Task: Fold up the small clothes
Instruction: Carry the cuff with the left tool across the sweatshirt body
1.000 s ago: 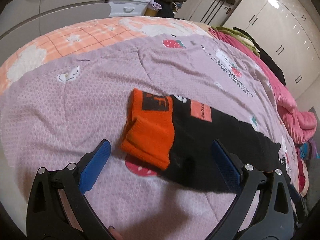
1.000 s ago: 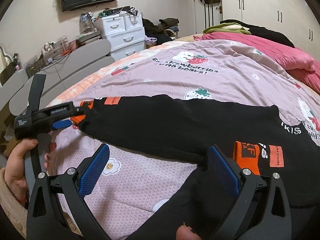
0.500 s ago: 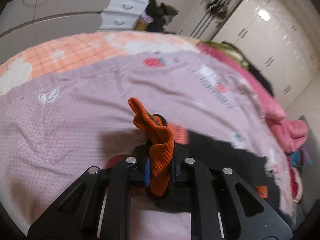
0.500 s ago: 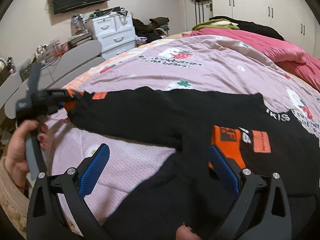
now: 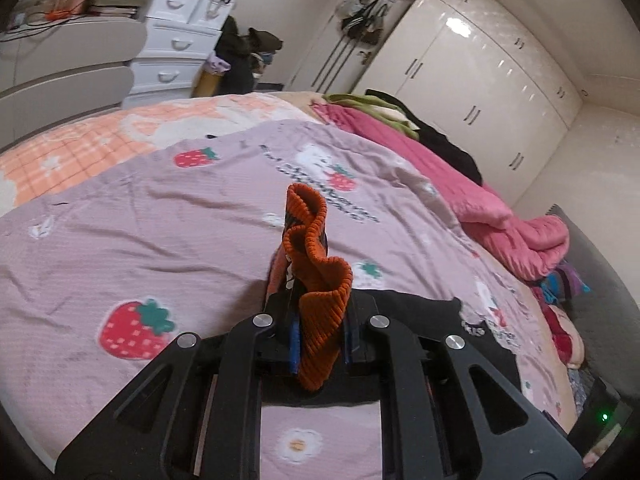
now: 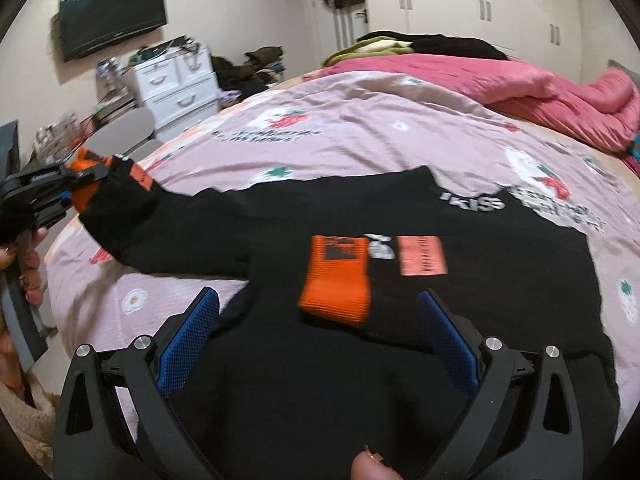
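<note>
A black sweatshirt point(image 6: 320, 360) with orange ribbed cuffs lies spread on the lilac strawberry bedspread point(image 6: 360, 120). My left gripper point(image 5: 320, 340) is shut on the orange cuff point(image 5: 320, 288) of one sleeve and holds it lifted off the bed; it also shows at the left of the right wrist view point(image 6: 60, 184), with the sleeve point(image 6: 168, 224) stretched out from the body. The other sleeve is folded across the body, and its orange cuff point(image 6: 338, 280) lies between the open fingers of my right gripper point(image 6: 320, 340), which hovers empty over the sweatshirt.
A pink quilt point(image 6: 500, 84) with dark and green clothes is piled along the far side of the bed. A white chest of drawers point(image 6: 176, 84) and a wall television point(image 6: 112, 24) stand beyond the bed. Wardrobes point(image 5: 480, 88) line the far wall.
My left gripper has closed on the orange cuff and lifted it, pulling the sleeve up and outward. My right gripper has moved in over the folded sleeve's cuff, still open.
</note>
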`<control>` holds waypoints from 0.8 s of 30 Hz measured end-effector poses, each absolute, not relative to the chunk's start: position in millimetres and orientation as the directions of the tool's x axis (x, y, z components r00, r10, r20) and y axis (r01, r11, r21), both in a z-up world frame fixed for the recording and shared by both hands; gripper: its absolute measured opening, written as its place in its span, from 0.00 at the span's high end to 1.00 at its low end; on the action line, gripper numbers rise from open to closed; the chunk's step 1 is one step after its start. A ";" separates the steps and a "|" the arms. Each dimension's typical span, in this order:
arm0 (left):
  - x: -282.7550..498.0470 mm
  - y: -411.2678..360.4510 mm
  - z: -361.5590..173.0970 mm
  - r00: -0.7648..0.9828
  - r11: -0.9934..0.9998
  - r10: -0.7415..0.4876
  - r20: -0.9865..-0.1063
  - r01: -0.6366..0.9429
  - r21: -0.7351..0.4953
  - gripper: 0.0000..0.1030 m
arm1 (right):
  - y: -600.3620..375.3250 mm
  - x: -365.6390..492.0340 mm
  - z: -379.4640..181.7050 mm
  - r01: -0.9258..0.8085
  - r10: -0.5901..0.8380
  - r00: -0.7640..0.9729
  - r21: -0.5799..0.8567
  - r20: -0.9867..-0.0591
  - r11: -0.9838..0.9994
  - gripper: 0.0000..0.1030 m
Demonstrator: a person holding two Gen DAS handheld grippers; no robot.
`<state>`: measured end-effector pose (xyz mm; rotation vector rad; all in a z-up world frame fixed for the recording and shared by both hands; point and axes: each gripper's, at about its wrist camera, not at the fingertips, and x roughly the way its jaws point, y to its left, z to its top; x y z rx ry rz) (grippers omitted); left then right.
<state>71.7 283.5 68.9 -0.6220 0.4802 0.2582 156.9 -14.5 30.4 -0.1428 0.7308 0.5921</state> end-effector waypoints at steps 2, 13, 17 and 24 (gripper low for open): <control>74.5 277.3 71.2 0.865 0.789 0.079 -0.496 -0.359 -0.499 0.93 | -26.2 159.9 34.6 -0.535 0.445 0.607 0.075 -0.659 0.841 0.04; 99.8 234.5 82.9 0.891 0.808 -0.011 -0.455 -0.260 -0.529 0.93 | -76.7 171.8 43.4 -0.448 0.371 0.663 0.052 -0.651 0.892 0.04; 109.4 214.6 85.6 0.893 0.823 -0.052 -0.448 -0.216 -0.526 0.93 | -88.9 178.3 45.3 -0.424 0.346 0.676 0.041 -0.651 0.905 0.04; 121.2 186.5 86.6 0.893 0.834 -0.117 -0.435 -0.150 -0.531 0.93 | -109.6 184.4 49.1 -0.382 0.335 0.701 0.065 -0.630 0.922 0.04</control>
